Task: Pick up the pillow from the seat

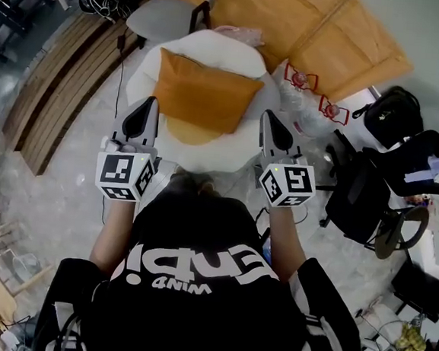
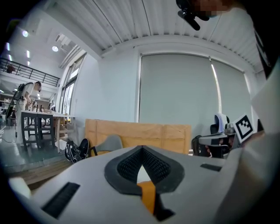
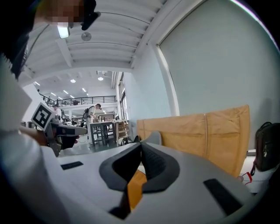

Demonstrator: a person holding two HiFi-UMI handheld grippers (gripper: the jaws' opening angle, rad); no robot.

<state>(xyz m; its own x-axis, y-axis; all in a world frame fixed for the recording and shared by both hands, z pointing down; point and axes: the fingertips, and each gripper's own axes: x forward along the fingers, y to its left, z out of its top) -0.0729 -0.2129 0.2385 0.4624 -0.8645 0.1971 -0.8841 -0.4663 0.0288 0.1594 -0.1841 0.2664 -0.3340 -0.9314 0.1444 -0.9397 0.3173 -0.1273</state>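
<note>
An orange pillow point(image 1: 204, 93) lies on a round white seat point(image 1: 219, 45) in front of me in the head view. My left gripper point(image 1: 148, 105) hovers at the pillow's near left corner, shut and empty. At the near right corner my right gripper point(image 1: 269, 119) is likewise shut with nothing in it. In the left gripper view the jaws point(image 2: 142, 149) meet at the tip, and a strip of the pillow point(image 2: 148, 196) shows through the gap below them. The right gripper view has its jaws point(image 3: 141, 145) closed too, with the pillow point(image 3: 134, 189) seen between them.
A grey chair point(image 1: 169, 14) stands behind the seat, and tan boards point(image 1: 324, 31) lean at the back right. Clear plastic bags point(image 1: 306, 102), a black backpack point(image 1: 393, 113) and a black office chair point(image 1: 363, 195) crowd the right. Wooden slats point(image 1: 56, 80) lie to the left.
</note>
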